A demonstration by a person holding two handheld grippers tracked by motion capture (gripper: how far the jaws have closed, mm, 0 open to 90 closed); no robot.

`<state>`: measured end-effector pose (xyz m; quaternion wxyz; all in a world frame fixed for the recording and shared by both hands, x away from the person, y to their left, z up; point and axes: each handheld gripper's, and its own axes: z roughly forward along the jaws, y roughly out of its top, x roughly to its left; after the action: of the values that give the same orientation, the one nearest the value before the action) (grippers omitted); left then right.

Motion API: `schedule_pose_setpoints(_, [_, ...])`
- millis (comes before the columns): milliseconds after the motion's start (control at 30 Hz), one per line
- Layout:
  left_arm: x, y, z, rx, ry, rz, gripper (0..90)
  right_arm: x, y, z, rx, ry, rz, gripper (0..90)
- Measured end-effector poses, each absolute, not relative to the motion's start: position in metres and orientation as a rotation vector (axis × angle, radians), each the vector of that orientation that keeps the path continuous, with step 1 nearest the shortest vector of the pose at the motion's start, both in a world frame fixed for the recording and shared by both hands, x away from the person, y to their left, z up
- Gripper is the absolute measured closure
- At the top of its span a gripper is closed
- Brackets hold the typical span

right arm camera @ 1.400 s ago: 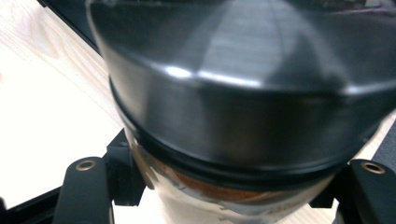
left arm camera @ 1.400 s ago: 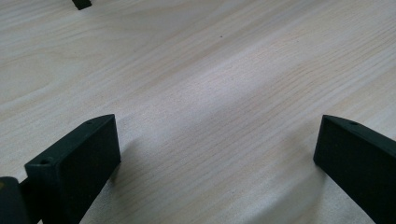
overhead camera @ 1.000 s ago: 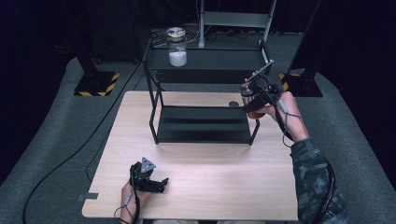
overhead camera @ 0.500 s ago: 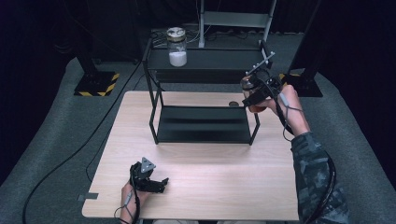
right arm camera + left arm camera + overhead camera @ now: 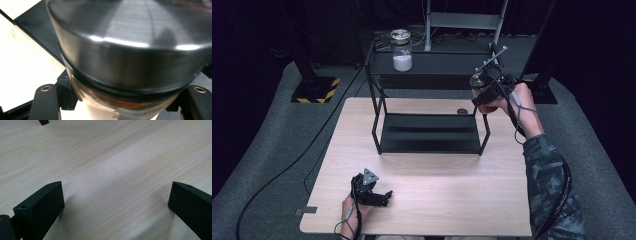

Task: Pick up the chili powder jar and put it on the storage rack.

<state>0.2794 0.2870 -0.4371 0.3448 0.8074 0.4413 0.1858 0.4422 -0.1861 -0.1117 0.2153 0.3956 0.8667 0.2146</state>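
Right tool: we find it clamped on a glass jar with brushed-metal lid, held aloft beside the black metal two-tier shelf.
Left tool: we find it apart, empty, low over the pale wooden surface.

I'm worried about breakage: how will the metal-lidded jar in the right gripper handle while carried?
The jar looks like glass under a smooth metal lid, so probably fragile and slippery. The right gripper clamps it below the lid, so it may tip. Its contents cannot be judged, so neither can its weight.
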Motion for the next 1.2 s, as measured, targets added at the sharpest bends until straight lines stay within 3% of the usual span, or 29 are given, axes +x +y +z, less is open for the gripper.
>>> schedule_pose_setpoints(1200, [0.279, 0.287, -0.437, 2.098, 1.146, 0.482, 0.0, 0.438, -0.182, -0.089, 1.111, 2.253, 0.669, 30.7])
